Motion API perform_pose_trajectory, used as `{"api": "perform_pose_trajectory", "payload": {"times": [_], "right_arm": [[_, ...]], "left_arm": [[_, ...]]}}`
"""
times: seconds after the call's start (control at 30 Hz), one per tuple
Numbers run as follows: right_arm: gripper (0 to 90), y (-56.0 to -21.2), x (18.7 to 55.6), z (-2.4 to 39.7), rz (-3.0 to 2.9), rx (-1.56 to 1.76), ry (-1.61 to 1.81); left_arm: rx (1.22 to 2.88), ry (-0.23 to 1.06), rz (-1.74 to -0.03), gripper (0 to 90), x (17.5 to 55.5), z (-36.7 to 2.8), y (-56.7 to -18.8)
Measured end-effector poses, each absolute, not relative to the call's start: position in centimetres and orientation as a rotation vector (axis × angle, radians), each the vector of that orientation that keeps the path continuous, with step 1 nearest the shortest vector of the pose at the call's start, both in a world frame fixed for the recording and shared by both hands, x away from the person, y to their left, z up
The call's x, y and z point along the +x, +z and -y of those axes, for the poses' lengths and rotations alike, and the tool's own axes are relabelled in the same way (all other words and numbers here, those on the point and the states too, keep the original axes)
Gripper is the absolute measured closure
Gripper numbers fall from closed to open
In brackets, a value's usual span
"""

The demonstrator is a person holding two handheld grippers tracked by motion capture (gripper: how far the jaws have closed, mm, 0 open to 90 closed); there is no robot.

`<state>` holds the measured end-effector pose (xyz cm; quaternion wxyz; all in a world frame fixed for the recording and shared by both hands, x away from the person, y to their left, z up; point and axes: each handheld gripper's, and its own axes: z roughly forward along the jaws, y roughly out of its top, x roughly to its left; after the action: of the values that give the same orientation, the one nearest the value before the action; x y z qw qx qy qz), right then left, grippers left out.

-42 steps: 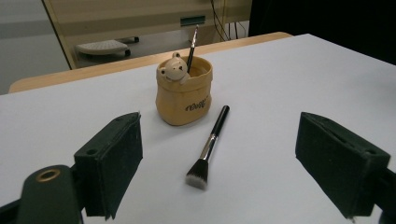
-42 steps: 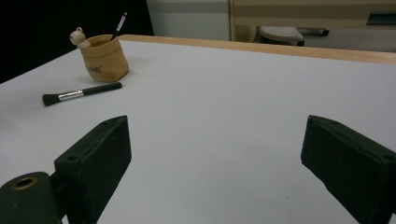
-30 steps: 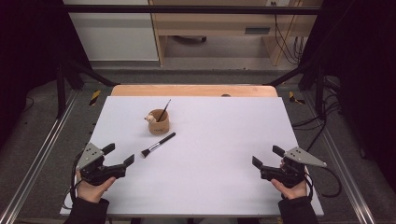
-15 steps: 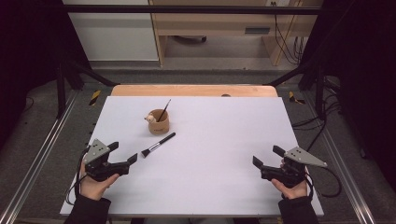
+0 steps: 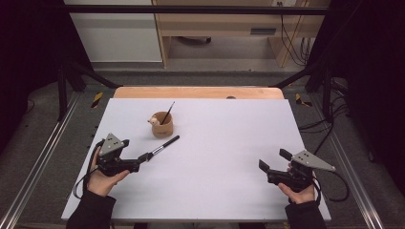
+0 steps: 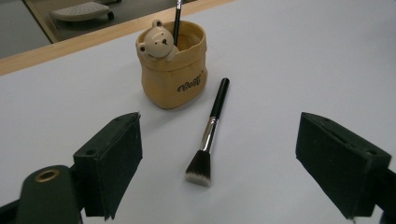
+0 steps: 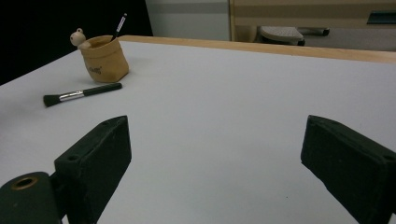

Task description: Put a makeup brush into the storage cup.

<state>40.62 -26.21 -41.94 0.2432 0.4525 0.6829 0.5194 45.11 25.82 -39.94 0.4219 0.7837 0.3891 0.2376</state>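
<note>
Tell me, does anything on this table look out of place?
One makeup brush lies flat on the white table beside the bear cup, while another thin brush stands inside the cup. Nothing looks spilled or broken.

The high view looks forward and down over the whole white surface [image 5: 215, 181]. Each gripper view sits low, facing along its tongs. All share the bear pot [image 5: 162, 125] and brush [image 5: 160, 149].

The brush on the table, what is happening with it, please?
A person holds a gripper in each hand. The left gripper is open and points at the bristle end of the brush, which lies flat on the white table beside a bear pot. Nothing is gripped yet. A thinner brush stands in the pot. The right gripper is open too, resting far from the brush at the table's other side.
</note>
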Motion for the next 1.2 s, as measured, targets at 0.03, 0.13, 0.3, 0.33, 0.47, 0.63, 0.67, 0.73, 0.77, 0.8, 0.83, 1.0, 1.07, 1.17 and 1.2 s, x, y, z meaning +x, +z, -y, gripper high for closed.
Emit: {"api": "perform_pose_trajectory", "payload": {"times": [0.03, 0.13, 0.3, 0.33, 0.47, 0.63, 0.67, 0.73, 0.77, 0.8, 0.83, 1.0, 1.07, 1.17, 1.2], "right_arm": [[9.0, -41.9, 40.6, 26.2, -1.866, 1.236, 1.418], [9.0, -41.9, 40.6, 26.3, -1.868, 1.235, 1.421], [9.0, -41.9, 40.6, 26.1, -1.869, 1.235, 1.426], [9.0, -41.9, 40.6, 26.1, -1.870, 1.234, 1.425], [9.0, -41.8, 40.6, 26.2, -1.871, 1.227, 1.425], [9.0, -41.8, 40.6, 26.1, -1.873, 1.223, 1.416], [9.0, -41.8, 40.6, 26.1, -1.873, 1.223, 1.418], [9.0, -41.8, 40.6, 26.1, -1.874, 1.224, 1.417], [9.0, -41.8, 40.6, 26.0, -1.873, 1.224, 1.418], [9.0, -41.8, 40.6, 26.0, -1.874, 1.225, 1.417], [9.0, -41.8, 40.6, 26.0, -1.875, 1.223, 1.416], [9.0, -41.8, 40.6, 26.0, -1.877, 1.220, 1.418], [9.0, -41.8, 40.6, 26.0, -1.877, 1.219, 1.413], [9.0, -41.8, 40.6, 25.9, -1.878, 1.219, 1.414], [9.0, -41.8, 40.6, 25.9, -1.878, 1.219, 1.414]], "left_arm": [[1.974, 0.597, -0.969, 14.0, 45.2, -25.7, -39.8], [2.007, 0.600, -0.950, 14.2, 45.6, -25.1, -39.3], [2.061, 0.582, -0.931, 14.4, 46.2, -24.3, -38.8], [2.071, 0.581, -0.928, 14.5, 46.4, -24.1, -38.7], [2.103, 0.568, -0.923, 14.7, 46.8, -23.5, -38.7], [2.166, 0.557, -0.913, 15.2, 47.7, -22.7, -38.6], [2.169, 0.557, -0.913, 15.3, 47.8, -22.5, -38.6], [2.184, 0.556, -0.910, 15.5, 48.1, -22.2, -38.7], [2.188, 0.555, -0.911, 15.8, 48.2, -22.1, -38.7], [2.193, 0.557, -0.911, 16.0, 48.3, -22.0, -38.7], [2.197, 0.555, -0.911, 16.4, 48.5, -21.9, -38.8], [2.240, 0.548, -0.911, 18.1, 49.2, -21.3, -39.1], [2.251, 0.549, -0.909, 18.9, 49.5, -21.0, -39.2], [2.270, 0.544, -0.911, 20.0, 50.1, -20.8, -39.3], [2.285, 0.537, -0.908, 20.5, 50.2, -20.7, -39.3]]}}
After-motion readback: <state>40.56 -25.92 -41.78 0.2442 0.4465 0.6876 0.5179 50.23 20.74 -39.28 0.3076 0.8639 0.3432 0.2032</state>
